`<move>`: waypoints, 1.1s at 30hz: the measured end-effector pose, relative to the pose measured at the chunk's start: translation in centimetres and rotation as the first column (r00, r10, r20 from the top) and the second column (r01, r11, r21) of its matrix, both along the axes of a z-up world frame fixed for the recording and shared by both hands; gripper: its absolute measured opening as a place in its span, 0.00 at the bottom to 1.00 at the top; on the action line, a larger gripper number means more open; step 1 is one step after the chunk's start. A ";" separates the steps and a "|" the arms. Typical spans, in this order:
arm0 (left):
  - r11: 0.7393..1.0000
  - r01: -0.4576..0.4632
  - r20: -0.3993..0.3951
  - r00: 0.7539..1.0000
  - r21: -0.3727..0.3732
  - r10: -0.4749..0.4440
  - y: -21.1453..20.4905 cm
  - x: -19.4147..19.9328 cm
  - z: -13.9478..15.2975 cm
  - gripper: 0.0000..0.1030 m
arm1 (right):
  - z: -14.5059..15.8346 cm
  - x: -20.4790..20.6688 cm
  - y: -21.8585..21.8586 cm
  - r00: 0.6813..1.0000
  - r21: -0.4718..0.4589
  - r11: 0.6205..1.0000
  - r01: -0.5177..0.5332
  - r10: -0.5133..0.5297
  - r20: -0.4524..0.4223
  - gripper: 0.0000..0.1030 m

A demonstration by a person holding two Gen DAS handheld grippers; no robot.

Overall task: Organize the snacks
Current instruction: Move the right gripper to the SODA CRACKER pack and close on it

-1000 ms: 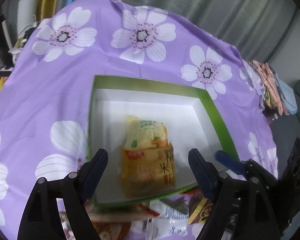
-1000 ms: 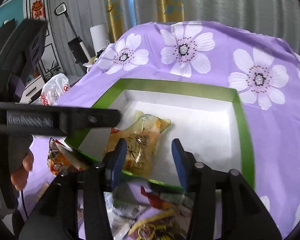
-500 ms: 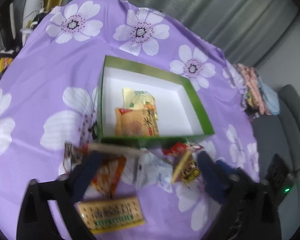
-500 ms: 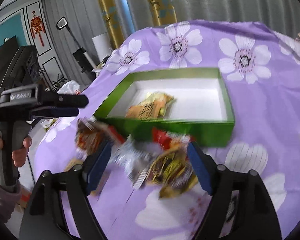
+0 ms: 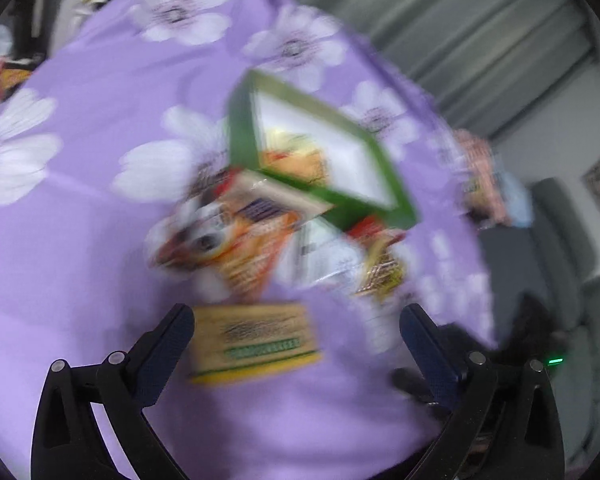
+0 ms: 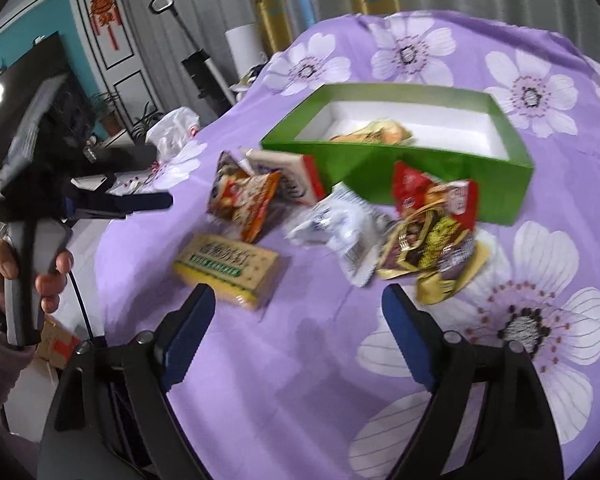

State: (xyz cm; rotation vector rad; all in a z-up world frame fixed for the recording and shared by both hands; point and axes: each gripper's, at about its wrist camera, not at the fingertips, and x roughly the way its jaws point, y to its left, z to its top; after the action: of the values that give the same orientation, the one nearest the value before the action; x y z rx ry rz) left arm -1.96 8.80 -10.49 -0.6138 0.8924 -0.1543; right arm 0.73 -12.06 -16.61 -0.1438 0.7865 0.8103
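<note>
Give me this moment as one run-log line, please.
left gripper: open, empty | right gripper: open, empty | green box: two packets | loose snacks: outside

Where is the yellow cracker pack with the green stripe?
In the right wrist view, the yellow cracker pack lies on the purple cloth, left of the white wrapper.

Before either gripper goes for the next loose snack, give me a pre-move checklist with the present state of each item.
1. Left gripper empty, fingers apart: ok.
2. Right gripper empty, fingers apart: ok.
3. Green box upright with free white floor beside the packets already inside: ok.
4. Nearest target, the yellow cracker pack, lies flat and apart from the pile: ok.
5. Other snacks separable: not ok; the red packet and gold packet overlap, against the box wall.
6. Left wrist view sharp enough to aim: not ok, blurred.
</note>
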 end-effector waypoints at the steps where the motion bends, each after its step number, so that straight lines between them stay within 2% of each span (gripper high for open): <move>1: 1.000 -0.006 -0.012 1.000 0.010 0.006 0.0 -0.2 -0.4 0.99 | -0.3 -0.1 0.4 1.000 -0.002 1.000 -0.012 0.012 -0.006 0.83; 4: 1.000 -0.014 -0.021 1.000 -0.024 0.014 0.0 -0.7 -1.6 0.99 | -1.1 -0.4 1.4 0.999 -0.020 0.999 -0.038 0.037 -0.016 0.83; 5: 1.000 -0.027 -0.024 0.999 0.006 0.027 -0.1 -0.7 -1.9 0.99 | -1.5 -0.5 1.8 0.999 -0.027 0.999 -0.046 0.046 -0.020 0.83; 7: 0.992 -0.048 -0.041 0.998 0.117 0.053 -0.8 -0.5 -2.3 0.99 | -2.2 -0.5 2.3 0.998 -0.042 0.998 -0.056 0.055 -0.032 0.83; 10: 0.990 -0.025 -0.039 0.999 0.135 0.031 -1.3 -0.6 -3.0 0.99 | -3.1 -0.5 2.9 0.997 -0.055 0.996 -0.070 0.068 -0.046 0.83; 13: 0.982 -0.025 -0.038 0.999 0.185 0.032 -1.6 -0.6 -3.6 0.99 | -3.7 -0.2 3.5 0.994 -0.058 0.994 -0.088 0.085 -0.065 0.81; 23: 0.985 -0.001 -0.025 1.000 0.175 0.005 -0.8 -0.6 -4.7 0.99 | -4.4 0.5 6.0 0.990 -0.085 0.987 -0.135 0.130 -0.057 0.63; 33: 0.980 0.061 -0.011 0.998 0.187 -0.060 -2.1 -0.4 -5.0 0.97 | -4.6 0.3 7.3 0.985 -0.122 0.977 -0.173 0.171 -0.028 0.55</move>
State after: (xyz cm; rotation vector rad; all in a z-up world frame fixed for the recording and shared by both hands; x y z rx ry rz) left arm -2.40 6.70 -15.44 -0.4119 0.9195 -0.1221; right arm 1.07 -4.78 -21.25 -0.3204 0.8490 0.9271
